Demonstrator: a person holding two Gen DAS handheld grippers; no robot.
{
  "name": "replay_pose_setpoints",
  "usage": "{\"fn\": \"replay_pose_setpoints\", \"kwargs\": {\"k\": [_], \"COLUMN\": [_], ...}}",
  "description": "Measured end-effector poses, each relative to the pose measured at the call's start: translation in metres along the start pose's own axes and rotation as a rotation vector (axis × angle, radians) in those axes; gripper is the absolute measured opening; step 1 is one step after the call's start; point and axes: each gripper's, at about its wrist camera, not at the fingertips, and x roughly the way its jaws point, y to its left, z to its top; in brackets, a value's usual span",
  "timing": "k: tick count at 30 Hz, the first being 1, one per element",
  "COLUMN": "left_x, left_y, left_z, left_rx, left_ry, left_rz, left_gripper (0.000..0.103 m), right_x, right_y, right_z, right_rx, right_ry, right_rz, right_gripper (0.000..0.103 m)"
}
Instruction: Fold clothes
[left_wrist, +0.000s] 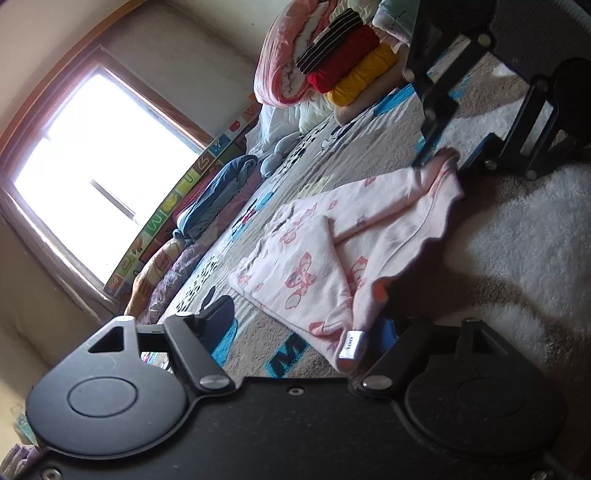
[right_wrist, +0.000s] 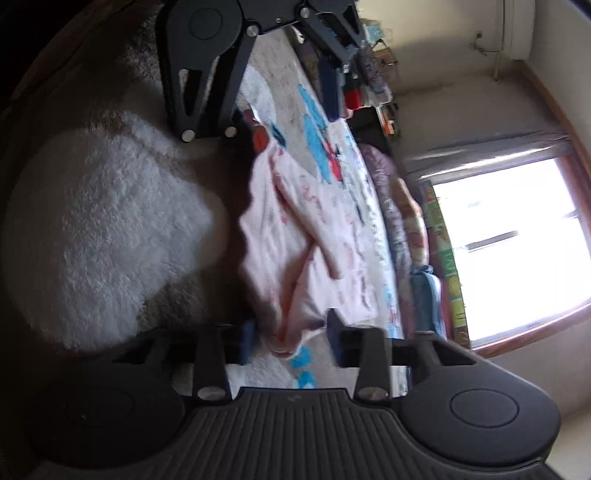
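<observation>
Patterned rug (left_wrist: 369, 147) under soft, light pink garment (left_wrist: 314, 266); left gripper (left_wrist: 314, 332) & right gripper (right_wrist: 291, 332) each clamp a corner.

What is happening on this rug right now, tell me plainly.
A person is folding a pink printed garment on the patterned rug, with a gripper in each hand. The left gripper has the corner nearest it, with the tag, between its fingers. The right gripper has the opposite end, and both ends are lifted off the rug. The garment is already partly folded over itself. Folded clothes are stacked at the far end, beside a white fluffy blanket.
</observation>
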Motion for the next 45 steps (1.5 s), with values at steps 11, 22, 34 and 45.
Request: {"fn": "replay_pose_setpoints", "kwargs": {"k": [11,22,34,45], "left_x": [-0.011,-0.071,-0.030,0.080], "left_y": [-0.010,0.009,0.085,0.140], "left_z": [0.010,0.022,0.038,-0.011], "left_rx": [0.075,0.088,-0.272,-0.918], "left_ry": [0.001,-0.022,-0.014,-0.014], "left_rz": [-0.071,-0.231,-0.351,-0.617], "left_gripper": [0.009,0.008,0.010,0.009], "right_x": [-0.003,-0.066,-0.073,0.051], "right_y": [-0.020,-0.049,-0.133,-0.198], "right_z": [0.000,-0.008,-0.024,-0.098], "right_rx": [0.243,0.418,0.636,1.212], "right_ry": [0.018,-0.046,-0.124,-0.187], "right_rz": [0.065,0.153,0.311,0.531], "right_gripper": [0.019,0.018,0.018,0.019]}}
